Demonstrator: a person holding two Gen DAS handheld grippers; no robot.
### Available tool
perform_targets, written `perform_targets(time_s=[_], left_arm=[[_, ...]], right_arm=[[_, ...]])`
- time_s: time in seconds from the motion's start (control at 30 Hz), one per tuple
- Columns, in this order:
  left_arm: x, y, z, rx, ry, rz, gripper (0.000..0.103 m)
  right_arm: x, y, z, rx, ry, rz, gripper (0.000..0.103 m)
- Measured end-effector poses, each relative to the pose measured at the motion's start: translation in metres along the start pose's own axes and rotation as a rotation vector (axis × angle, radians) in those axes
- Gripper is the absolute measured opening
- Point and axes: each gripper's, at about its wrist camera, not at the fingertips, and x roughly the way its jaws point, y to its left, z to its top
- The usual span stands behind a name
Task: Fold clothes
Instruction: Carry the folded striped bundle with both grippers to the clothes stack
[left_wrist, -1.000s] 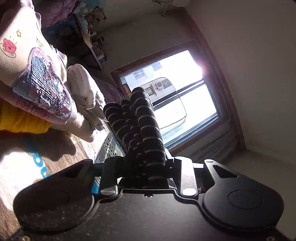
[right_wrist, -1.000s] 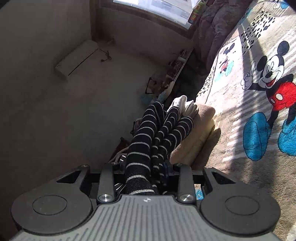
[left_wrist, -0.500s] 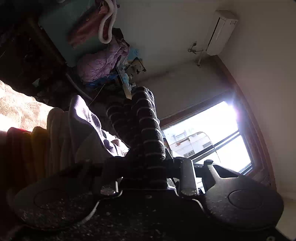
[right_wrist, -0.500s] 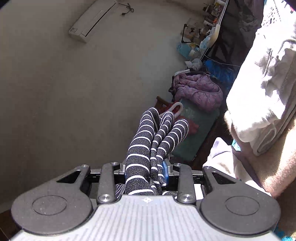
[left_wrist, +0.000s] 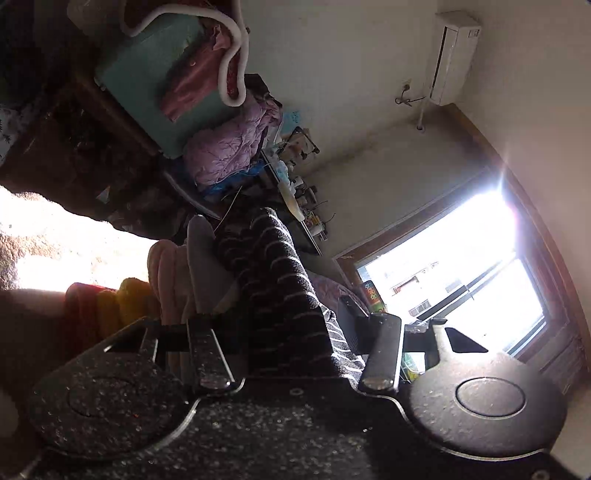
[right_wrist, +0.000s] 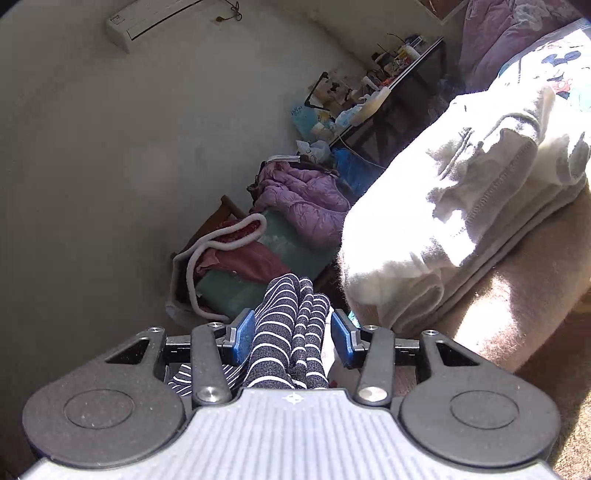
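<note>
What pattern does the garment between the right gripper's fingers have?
Dark with thin white stripes, clearest in the right wrist view.

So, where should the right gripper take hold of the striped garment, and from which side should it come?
Grip the bunched folds of the striped garment where they rise between the blue pads of the right gripper. The pads stand apart on either side of it and the folds run lengthwise, so it is probably best to come straight forward and close from both sides.

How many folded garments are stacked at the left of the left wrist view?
5 that I can make out: a red one, a yellow one, two pink ones, and a grey one nearest the striped garment. More may be hidden in shadow.
</note>
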Motion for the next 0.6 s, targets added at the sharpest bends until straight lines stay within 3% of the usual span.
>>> perform_targets(time_s=[0.1,0.13,0.37,0.5,0.6], left_arm=[[-0.011,-0.015,0.007,0.075,-0.03,0.059,0.077],[-0.016,-0.021,0.008,0.099,-0.037,0.068,0.078],[-0.045,-0.069,-0.004,0.372,-0.025,0.22,0.101],[-0.062,-0.093,-0.027,0.515,-0.005,0.36,0.103],[-0.072,-0.107,-0.043,0.579,0.02,0.414,0.103]], right_arm=[[-0.014,0.011,0.006,-0.071,-0.019,-0.052,0.05],[-0.018,0.016,0.007,-0.088,-0.017,-0.079,0.057],[-0.043,0.063,-0.005,-0.215,0.045,-0.293,0.08],[-0.057,0.1,-0.021,-0.346,0.077,-0.411,0.101],[-0.077,0.121,-0.032,-0.395,0.09,-0.477,0.102]])
